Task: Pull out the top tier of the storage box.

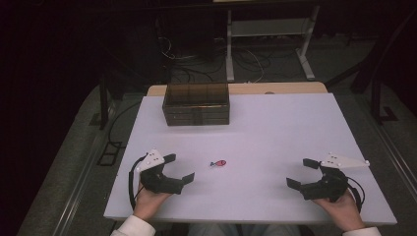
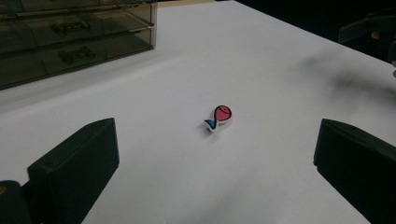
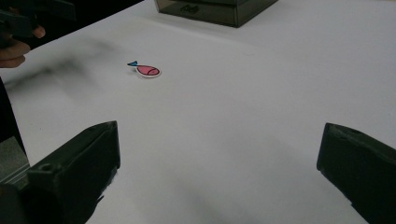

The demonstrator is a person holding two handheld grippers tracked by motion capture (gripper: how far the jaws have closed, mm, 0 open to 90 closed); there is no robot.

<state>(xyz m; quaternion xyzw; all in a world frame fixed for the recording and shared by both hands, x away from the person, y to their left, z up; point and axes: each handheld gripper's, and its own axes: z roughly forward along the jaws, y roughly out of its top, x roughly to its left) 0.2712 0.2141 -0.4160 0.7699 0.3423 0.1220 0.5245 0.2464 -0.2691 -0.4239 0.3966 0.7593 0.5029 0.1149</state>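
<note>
A small pink fish-shaped piece with a blue tail (image 1: 218, 163) lies flat on the white table (image 1: 275, 128), between my two grippers. My left gripper (image 1: 179, 167) rests at the near left, open, jaws pointing toward the fish with nothing between them. In the left gripper view the fish (image 2: 218, 117) lies a short way ahead of the wide-apart jaws. My right gripper (image 1: 301, 172) rests at the near right, open and empty. In the right gripper view the fish (image 3: 146, 70) lies farther off to the upper left.
A dark smoked-plastic drawer box (image 1: 196, 104) stands at the back of the table, left of centre; its drawers (image 2: 70, 42) look shut. Table legs and cables are on the floor beyond. The other hand shows at the edge (image 3: 16, 46) of the right gripper view.
</note>
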